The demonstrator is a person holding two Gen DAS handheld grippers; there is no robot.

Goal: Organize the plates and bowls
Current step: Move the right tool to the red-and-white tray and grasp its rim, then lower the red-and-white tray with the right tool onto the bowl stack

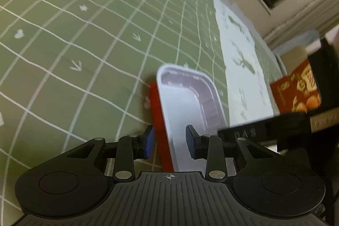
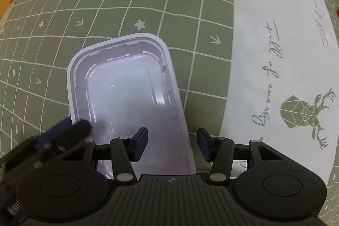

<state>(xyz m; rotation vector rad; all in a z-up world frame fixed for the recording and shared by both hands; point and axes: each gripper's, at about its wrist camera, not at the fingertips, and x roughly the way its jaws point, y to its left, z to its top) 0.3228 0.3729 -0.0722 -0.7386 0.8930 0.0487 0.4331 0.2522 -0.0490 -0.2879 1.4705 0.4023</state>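
Observation:
A white rectangular tray [image 2: 131, 94] with rounded corners lies on the green grid tablecloth [image 2: 148, 3]. In the left wrist view the tray [image 1: 186, 103] has red outer sides [image 1: 157, 111]. My left gripper [image 1: 169, 141] is open, with the tray's left rim between its blue-padded fingers. My right gripper [image 2: 171, 143] is open, with the tray's right rim between its fingers. The left gripper's fingers [image 2: 70, 128] show blurred at the tray's left edge in the right wrist view. The right gripper's black body [image 1: 264, 128] shows at the right in the left wrist view.
A white cloth strip with green deer prints [image 2: 286, 56] runs along the right of the tray. A red box with a food picture [image 1: 296, 90] stands beyond the table's right edge. A window and wall are behind.

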